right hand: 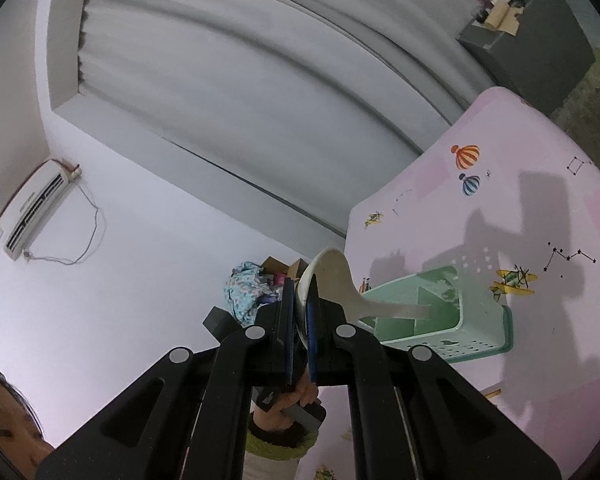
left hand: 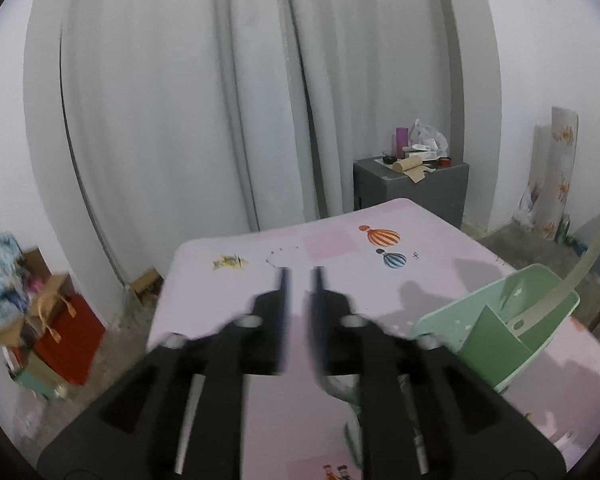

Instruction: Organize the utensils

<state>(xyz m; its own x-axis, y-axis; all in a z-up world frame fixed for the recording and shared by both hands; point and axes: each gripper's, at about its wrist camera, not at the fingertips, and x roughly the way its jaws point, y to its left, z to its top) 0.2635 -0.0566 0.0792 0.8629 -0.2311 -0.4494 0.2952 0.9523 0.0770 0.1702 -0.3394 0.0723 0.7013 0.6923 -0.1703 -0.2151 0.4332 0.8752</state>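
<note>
My right gripper [right hand: 301, 280] is shut on the bowl of a cream plastic rice spoon [right hand: 340, 280]. The spoon's handle [right hand: 404, 311] points down into a green divided utensil caddy [right hand: 480, 344] on the pink table. In the left wrist view the same caddy [left hand: 500, 332] stands at the right with the spoon handle [left hand: 556, 296] slanting into it. My left gripper [left hand: 300, 276] is open and empty, hovering above the table left of the caddy; the view is blurred.
The pink table [left hand: 340, 240] has balloon and plane prints. A grey cabinet [left hand: 412, 188] with clutter stands behind it by the curtain. Bags and boxes [left hand: 60, 332] sit on the floor at the left. The person's hand [right hand: 296, 400] holds the other gripper below.
</note>
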